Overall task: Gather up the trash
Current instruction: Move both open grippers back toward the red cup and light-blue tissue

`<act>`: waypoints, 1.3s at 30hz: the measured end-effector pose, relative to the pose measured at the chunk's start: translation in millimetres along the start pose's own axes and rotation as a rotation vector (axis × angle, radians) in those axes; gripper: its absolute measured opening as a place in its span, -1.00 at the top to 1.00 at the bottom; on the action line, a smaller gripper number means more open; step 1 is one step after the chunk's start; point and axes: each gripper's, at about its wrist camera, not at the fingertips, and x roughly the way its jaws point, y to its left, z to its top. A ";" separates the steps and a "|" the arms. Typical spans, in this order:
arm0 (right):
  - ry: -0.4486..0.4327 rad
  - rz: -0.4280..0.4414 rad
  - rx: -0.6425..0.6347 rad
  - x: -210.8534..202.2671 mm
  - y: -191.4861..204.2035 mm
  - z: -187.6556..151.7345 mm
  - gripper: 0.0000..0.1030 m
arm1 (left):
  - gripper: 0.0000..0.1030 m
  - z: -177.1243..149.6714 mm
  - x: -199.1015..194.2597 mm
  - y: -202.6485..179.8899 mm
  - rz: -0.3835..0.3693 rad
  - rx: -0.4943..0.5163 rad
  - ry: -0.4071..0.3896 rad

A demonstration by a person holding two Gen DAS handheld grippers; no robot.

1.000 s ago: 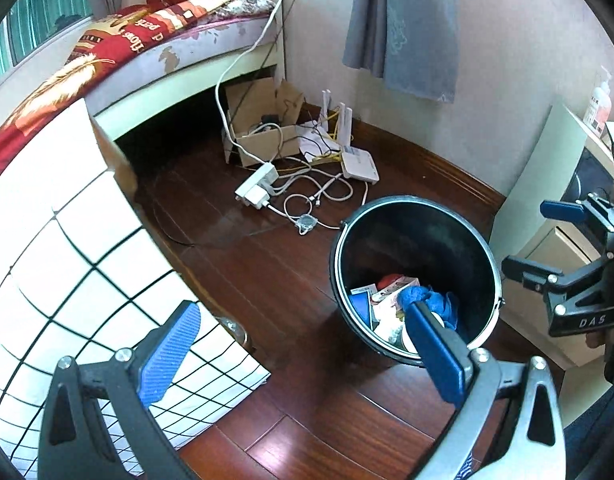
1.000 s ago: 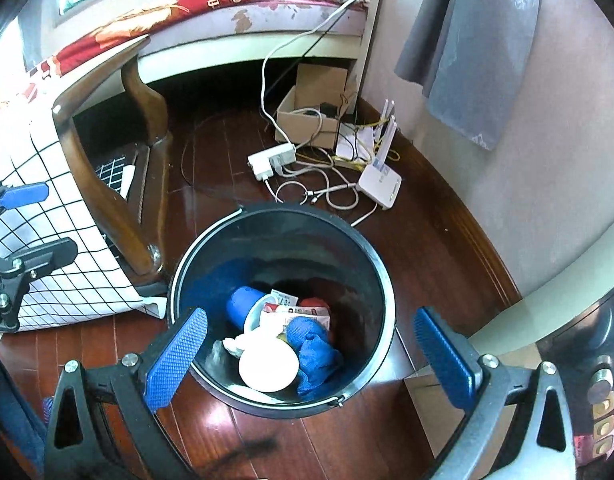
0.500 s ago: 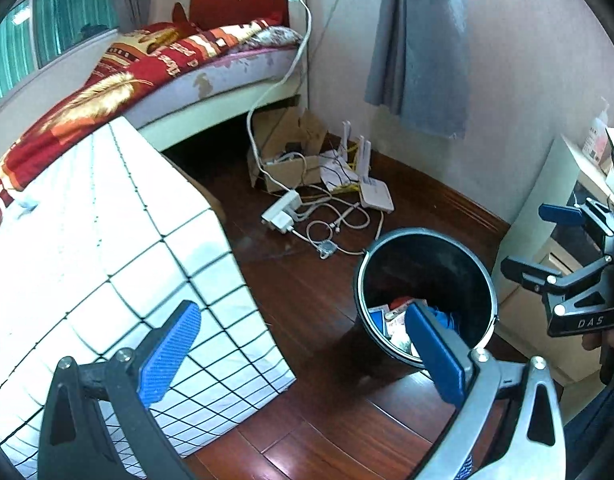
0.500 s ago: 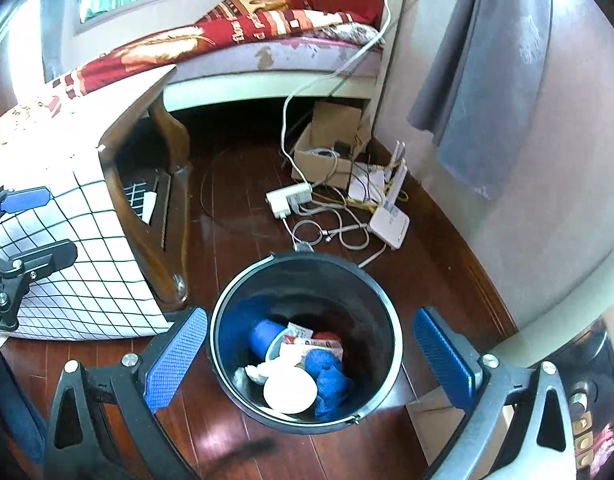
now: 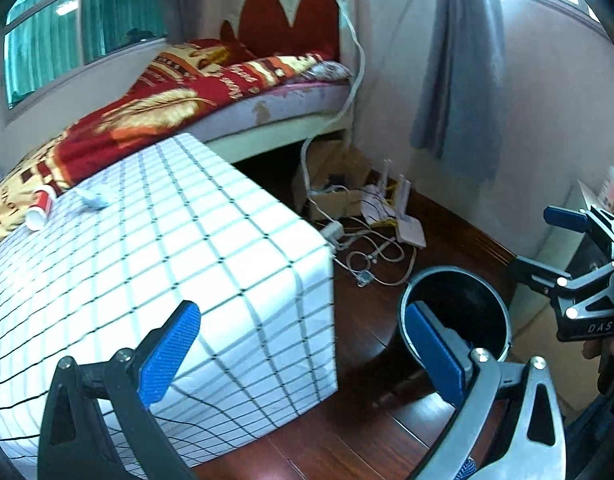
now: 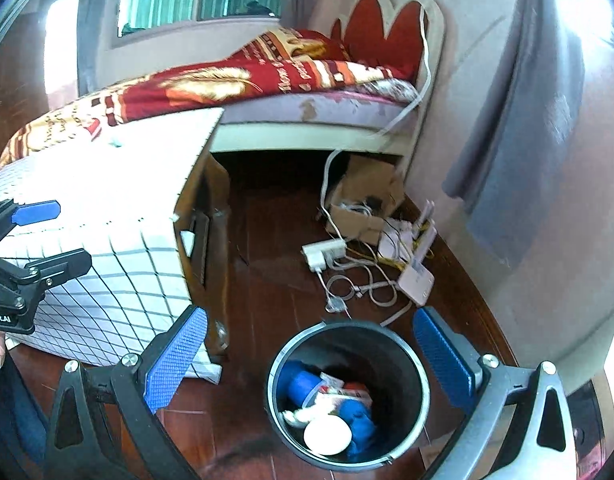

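Note:
A black round bin (image 6: 407,354) stands on the wood floor, holding a white lid (image 6: 327,436), blue cloth (image 6: 359,420) and packets. In the left wrist view the bin (image 5: 495,300) sits low right, its contents hidden. My right gripper (image 6: 307,360) hovers open above the bin with nothing in it. My left gripper (image 5: 303,344) is open and empty over the checked tablecloth (image 5: 147,260). At the table's far left lie a red-and-white tube (image 5: 39,208) and a small white scrap (image 5: 92,199). The other gripper (image 5: 579,272) shows at the right edge.
A bed (image 5: 211,92) with a red blanket fills the back. A cardboard box (image 6: 367,204), a power strip (image 6: 323,252), tangled cables (image 6: 355,284) and a white router (image 6: 417,276) lie on the floor by the wall. A grey curtain (image 6: 527,120) hangs at right. A wooden table leg (image 6: 215,260) stands beside the bin.
Both grippers have risen and pulled back from the bin. The table top and bed have come into view, and the bin looks smaller and lower.

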 end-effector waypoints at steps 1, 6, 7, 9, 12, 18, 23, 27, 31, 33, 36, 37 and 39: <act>-0.008 0.010 -0.005 -0.2 5.3 4.1 -1.00 | -0.99 0.0 -2.0 5.7 0.008 -0.006 -0.004; -0.039 0.059 -0.037 2.2 33.1 20.2 -1.00 | -0.99 -3.0 -13.5 35.7 0.058 -0.043 -0.019; -0.045 0.068 -0.046 2.9 39.5 23.5 -1.00 | -0.99 -4.2 -16.7 43.6 0.071 -0.052 -0.024; -0.055 0.091 -0.061 3.9 53.0 29.7 -1.00 | -0.99 -6.5 -21.0 54.2 0.091 -0.063 -0.028; -0.068 0.121 -0.077 6.7 69.9 38.1 -1.00 | -0.99 -10.6 -26.6 71.9 0.127 -0.080 -0.028; -0.104 0.189 -0.120 13.2 107.7 58.1 -1.00 | -0.99 -21.8 -40.0 111.9 0.193 -0.132 -0.023; -0.122 0.276 -0.108 20.9 136.7 83.3 -1.00 | -0.99 -25.5 -51.5 149.8 0.240 -0.180 -0.015; -0.100 0.348 -0.125 30.7 167.4 110.8 -1.00 | -0.99 -18.7 -62.0 187.1 0.275 -0.221 -0.016; -0.082 0.378 -0.169 47.8 204.4 145.6 -1.00 | -0.98 -3.2 -58.3 234.8 0.330 -0.229 -0.008; -0.073 0.388 -0.220 67.5 229.1 168.4 -1.00 | -0.98 5.8 -49.3 257.4 0.366 -0.233 0.002; -0.046 0.426 -0.262 106.7 263.4 202.2 -1.00 | -0.97 22.6 -27.0 296.9 0.382 -0.245 -0.018; -0.034 0.430 -0.277 120.5 274.3 211.6 -0.99 | -0.94 24.9 -19.6 304.6 0.389 -0.243 -0.014; 0.001 0.444 -0.308 154.5 300.4 231.1 -0.82 | -0.87 30.5 4.2 326.6 0.387 -0.254 0.003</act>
